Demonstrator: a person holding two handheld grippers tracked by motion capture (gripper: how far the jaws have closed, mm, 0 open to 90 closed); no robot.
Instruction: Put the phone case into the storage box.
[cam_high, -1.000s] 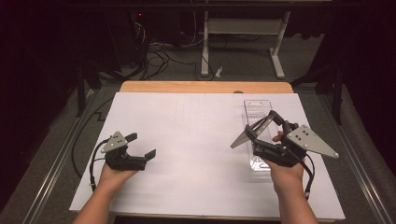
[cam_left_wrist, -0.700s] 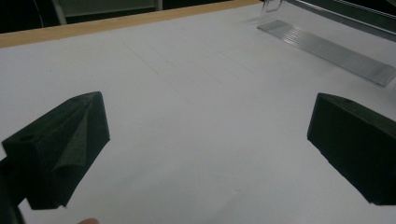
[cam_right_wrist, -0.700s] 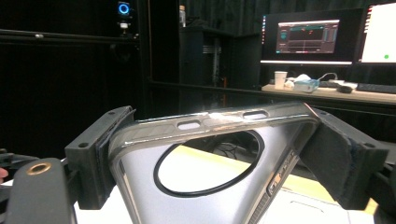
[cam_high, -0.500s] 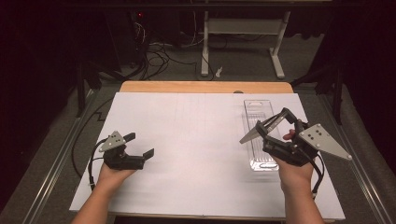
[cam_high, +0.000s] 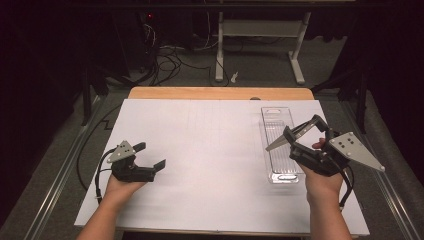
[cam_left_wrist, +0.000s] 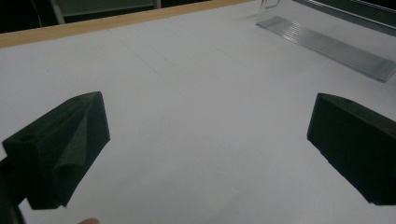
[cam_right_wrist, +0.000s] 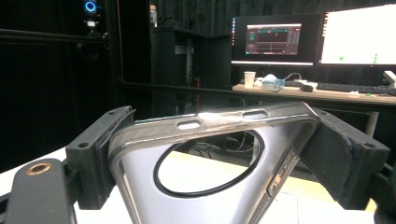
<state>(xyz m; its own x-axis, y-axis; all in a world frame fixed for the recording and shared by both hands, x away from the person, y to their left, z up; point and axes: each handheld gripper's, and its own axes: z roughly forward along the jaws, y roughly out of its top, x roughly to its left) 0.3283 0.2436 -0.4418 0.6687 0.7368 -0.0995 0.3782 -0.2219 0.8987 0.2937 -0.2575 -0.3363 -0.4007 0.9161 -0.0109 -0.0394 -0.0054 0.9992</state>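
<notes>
- My right tongs (cam_high: 300, 131) grip a grey phone case with a large round camera opening (cam_right_wrist: 210, 158); its lower part is cut off at the bottom of the right gripper view, so I cannot tell its full length.
- From the high view the case (cam_high: 284, 140) shows as no more than a thin, tilted grey sliver held above the clear plastic tray (cam_high: 278, 122); I cannot tell whether it touches the tray.
- The tray lies lengthwise on the white sheet covering the counter (cam_high: 210, 150), toward its right side; my right hand (cam_high: 320, 180) and the grey three-cornered plate on those tongs cover the counter just right of the tray's near end.
- In the left gripper view the tray (cam_left_wrist: 327, 44) is cut off at the top right edge, and its ribbed floor is all I can make out.
- My left tongs (cam_high: 150, 156) are spread wide with nothing between the jaws, low over the sheet well to the left of the tray; I cannot tell whether they touch the sheet.
- Beyond the far wooden edge of the counter, past the tray, lie tangled cables on the floor (cam_high: 175, 55) and the white legs of a stand (cam_high: 220, 45), mostly lost in darkness.
- In the right gripper view, behind the case, lit monitors (cam_right_wrist: 275, 39) and a paper cup (cam_right_wrist: 250, 79) stand on a desk, small and blurred.
</notes>
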